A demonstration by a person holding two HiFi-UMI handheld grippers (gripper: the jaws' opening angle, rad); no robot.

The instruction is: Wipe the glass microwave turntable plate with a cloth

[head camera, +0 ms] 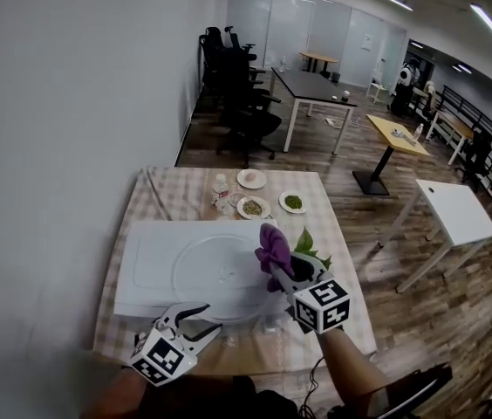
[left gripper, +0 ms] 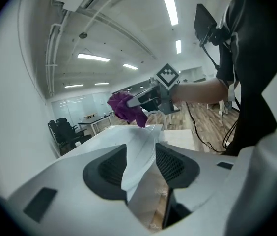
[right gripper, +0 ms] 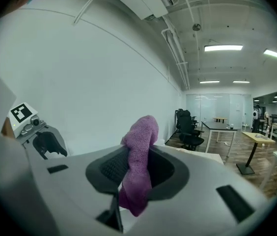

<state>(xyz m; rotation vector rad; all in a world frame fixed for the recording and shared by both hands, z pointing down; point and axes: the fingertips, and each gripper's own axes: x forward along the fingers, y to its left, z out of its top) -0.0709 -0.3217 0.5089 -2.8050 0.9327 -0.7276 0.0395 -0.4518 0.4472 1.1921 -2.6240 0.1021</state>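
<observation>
Holding the purple cloth clamped in the right gripper, the glass turntable plate just below it and ahead of the wide-spread left gripper, apparently readying to press down and wipe.

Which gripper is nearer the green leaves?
Right. The right gripper, holding the purple cloth, sits just beside the green leaves; the left gripper is open at the near edge of the glass plate.

The wall runs along the table's left edge and closes that side. A leafy plant crowds the right gripper, perhaps touching it. Small dishes and a bottle fill the far end, while open floor lies to the right.
</observation>
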